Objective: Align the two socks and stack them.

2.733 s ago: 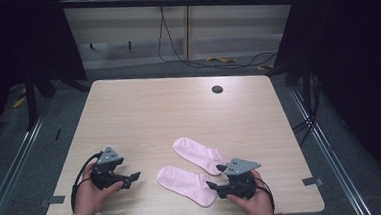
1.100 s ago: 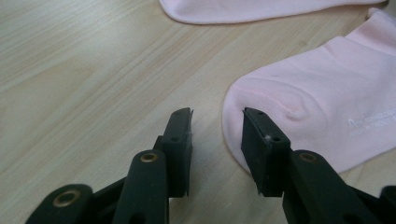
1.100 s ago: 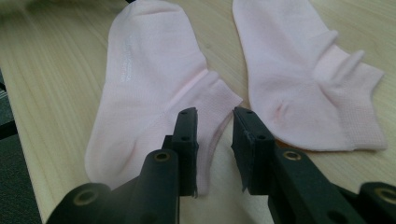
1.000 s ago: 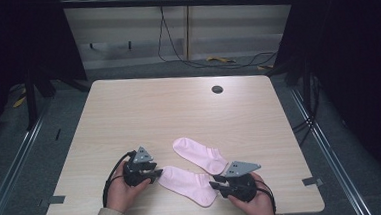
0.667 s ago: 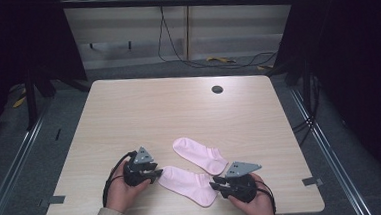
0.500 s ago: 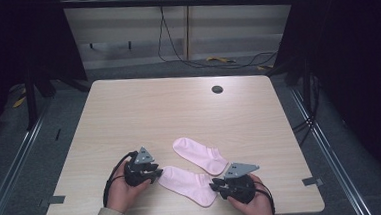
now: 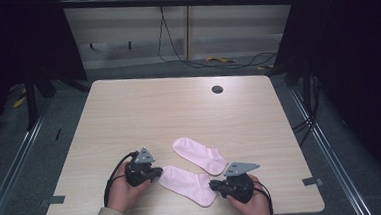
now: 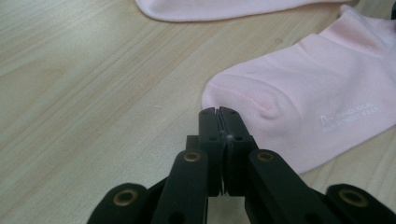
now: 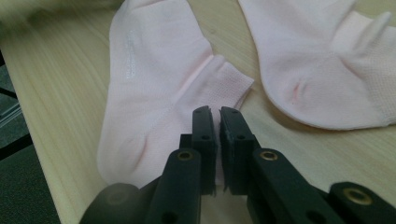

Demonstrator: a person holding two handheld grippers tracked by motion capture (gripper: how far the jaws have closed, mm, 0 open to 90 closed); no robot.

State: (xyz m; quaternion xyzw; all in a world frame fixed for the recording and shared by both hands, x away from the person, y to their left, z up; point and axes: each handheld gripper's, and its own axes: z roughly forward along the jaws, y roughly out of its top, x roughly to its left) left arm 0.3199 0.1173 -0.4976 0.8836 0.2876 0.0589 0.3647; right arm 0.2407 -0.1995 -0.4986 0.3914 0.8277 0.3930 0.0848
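Two pink socks lie flat on the light wooden desk (image 7: 128, 111), near its front edge. Near sock (image 7: 187, 184) sits between both hands; far sock (image 7: 200, 154) lies just behind it, close but apart at the toe end. Left gripper (image 7: 154, 173) is at the near sock's toe; its fingers (image 8: 208, 135) have just been closing and now pinch the toe edge, fabric puckered there. Right gripper (image 7: 214, 185) is at the near sock's cuff end; its fingers (image 9: 204, 135) have just been closing too, nearly together with a thin slit, nipping the sock fabric beside the ribbed cuff. Both grippers rest low on the desk. Small dark round hole (image 7: 217, 89) in the desk's far part.
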